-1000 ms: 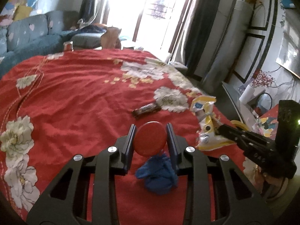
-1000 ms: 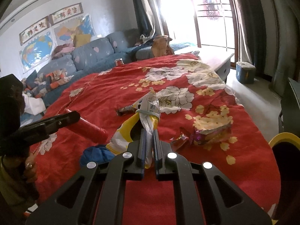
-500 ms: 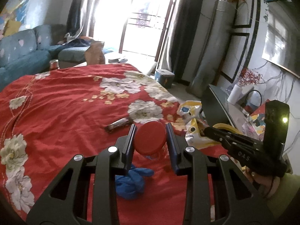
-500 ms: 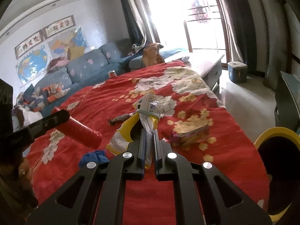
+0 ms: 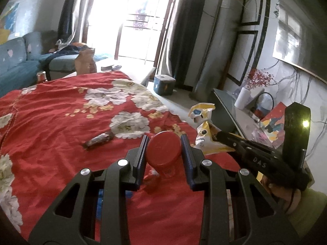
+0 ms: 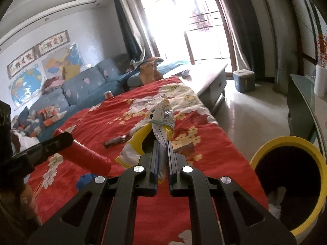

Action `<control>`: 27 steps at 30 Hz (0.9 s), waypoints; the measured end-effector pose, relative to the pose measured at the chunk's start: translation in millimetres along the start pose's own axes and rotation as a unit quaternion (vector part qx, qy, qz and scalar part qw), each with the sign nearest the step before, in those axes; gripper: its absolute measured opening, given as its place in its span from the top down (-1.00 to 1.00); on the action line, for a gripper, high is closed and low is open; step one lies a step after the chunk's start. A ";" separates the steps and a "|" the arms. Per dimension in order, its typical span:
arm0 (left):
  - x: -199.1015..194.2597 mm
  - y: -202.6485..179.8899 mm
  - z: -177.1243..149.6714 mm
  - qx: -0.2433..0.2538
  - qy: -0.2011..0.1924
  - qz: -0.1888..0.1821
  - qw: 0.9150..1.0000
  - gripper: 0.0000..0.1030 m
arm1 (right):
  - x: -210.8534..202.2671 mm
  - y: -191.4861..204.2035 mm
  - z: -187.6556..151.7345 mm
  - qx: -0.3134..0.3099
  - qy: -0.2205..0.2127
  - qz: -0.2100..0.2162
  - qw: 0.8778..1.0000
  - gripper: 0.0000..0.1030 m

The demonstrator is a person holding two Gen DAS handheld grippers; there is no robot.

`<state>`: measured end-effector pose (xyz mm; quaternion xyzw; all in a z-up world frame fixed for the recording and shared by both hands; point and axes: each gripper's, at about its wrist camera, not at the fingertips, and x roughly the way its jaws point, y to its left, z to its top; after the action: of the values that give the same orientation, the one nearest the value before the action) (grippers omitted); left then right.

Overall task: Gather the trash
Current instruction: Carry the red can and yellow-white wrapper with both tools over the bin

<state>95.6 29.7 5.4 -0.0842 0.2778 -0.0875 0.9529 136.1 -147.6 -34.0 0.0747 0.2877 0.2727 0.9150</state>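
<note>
Trash in hand on both sides. Left gripper is clamped on a red cylinder, seen end-on at centre frame in the left wrist view; both pads press its sides. In the right wrist view the same cylinder juts from the left edge toward lower centre, raised above the red floral cloth.

Right gripper is closed tight on a yellow-and-white snack bag — the bag is tied near its top with a band and stands up from the jaws at frame centre. In the left wrist view the bag hangs at centre right, past the edge of the cloth.

Outward from the grippers:
- Dark brown wrapper lies flat on the cloth, left of centre in the left wrist view.
- Purple-brown wrapper lies on the cloth just right of the right gripper's jaws, partly hidden.
- Blue crumpled item lies on the cloth at lower left of the right wrist view, under the cylinder.
- Yellow-rimmed bin sits at lower right of the right wrist view, off the cloth's edge — dark inside, with pale scraps at the bottom.
</note>
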 end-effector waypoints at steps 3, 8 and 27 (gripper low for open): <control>4.2 -8.4 0.7 0.006 0.002 -0.006 1.000 0.52 | -5.2 -7.4 0.8 0.006 -0.005 -0.008 1.000 0.86; 11.2 -23.9 0.5 0.018 0.008 -0.018 1.000 0.52 | -15.8 -23.5 2.2 0.019 -0.015 -0.026 0.999 0.86; 39.5 -87.1 -4.0 0.069 0.030 -0.064 0.995 0.52 | -45.4 -95.6 1.1 0.074 -0.035 -0.099 0.992 0.86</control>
<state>115.8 -63.8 0.0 -0.0331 0.2933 -0.1697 0.9403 149.3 -252.5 -39.1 0.1226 0.2805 0.1556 0.9392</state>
